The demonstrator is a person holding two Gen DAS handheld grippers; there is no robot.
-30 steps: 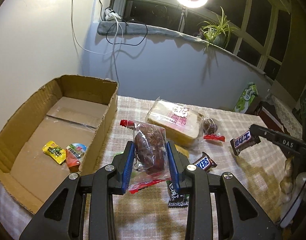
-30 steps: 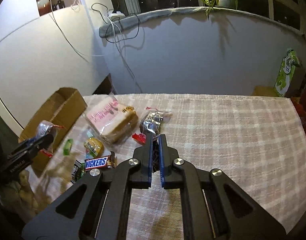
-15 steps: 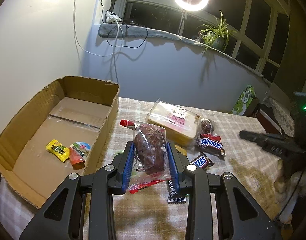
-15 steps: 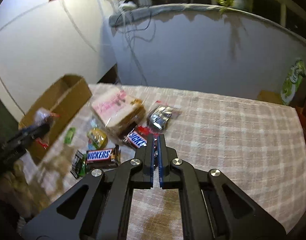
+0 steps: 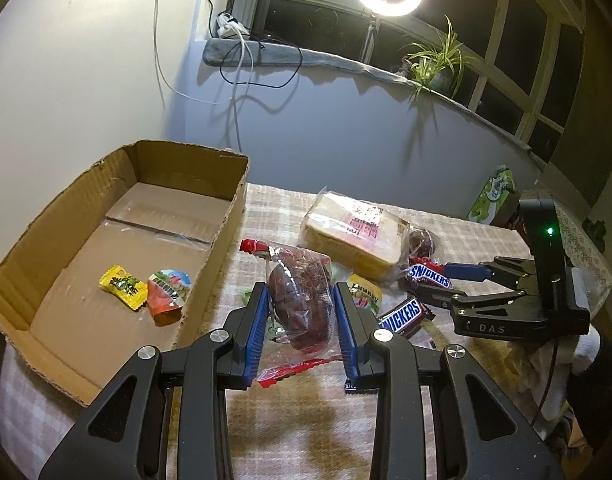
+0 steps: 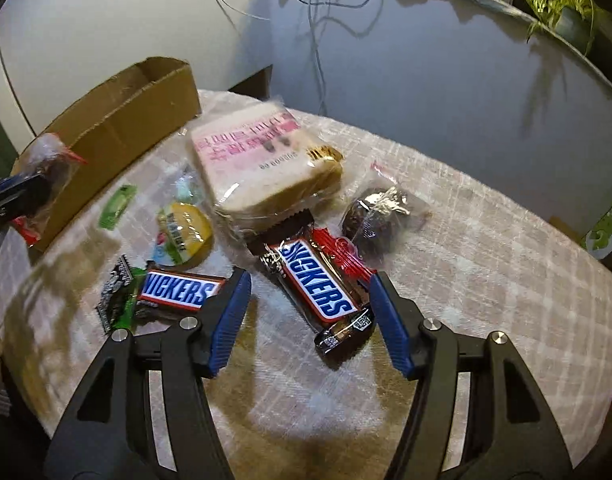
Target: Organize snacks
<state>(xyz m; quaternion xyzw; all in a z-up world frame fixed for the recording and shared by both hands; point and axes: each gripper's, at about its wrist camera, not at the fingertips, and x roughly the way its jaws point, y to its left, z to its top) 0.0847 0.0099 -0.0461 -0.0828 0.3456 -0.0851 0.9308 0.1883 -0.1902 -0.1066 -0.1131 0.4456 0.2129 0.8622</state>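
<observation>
While the left gripper [image 5: 301, 316] keeps its grip on a clear packet holding a dark brown cake [image 5: 299, 300], lifted just beside the open cardboard box [image 5: 233, 200], the right gripper [image 6: 308, 316] has changed the most: a second ago it was shut on a Snickers bar and held it in the air, and now its jaws are opening above the checked tablecloth [image 6: 486, 280]. That Snickers bar [image 6: 318, 280] lies on the cloth between the spreading fingers, touching neither pad as far as the right wrist view shows, partly on top of a red-edged wrapper and close against the bagged bread [image 6: 261, 160]. A second Snickers bar [image 6: 181, 290] sits just to its left, by a green and black packet. So the two bars have been brought together in the loose pile rather than put away. In the box only a yellow sweet [image 5: 119, 286] and an orange packet [image 5: 167, 294] are down so far. Judging by this, the sorting is at an early stage, and the cake looks the likeliest thing to go into the box next.
</observation>
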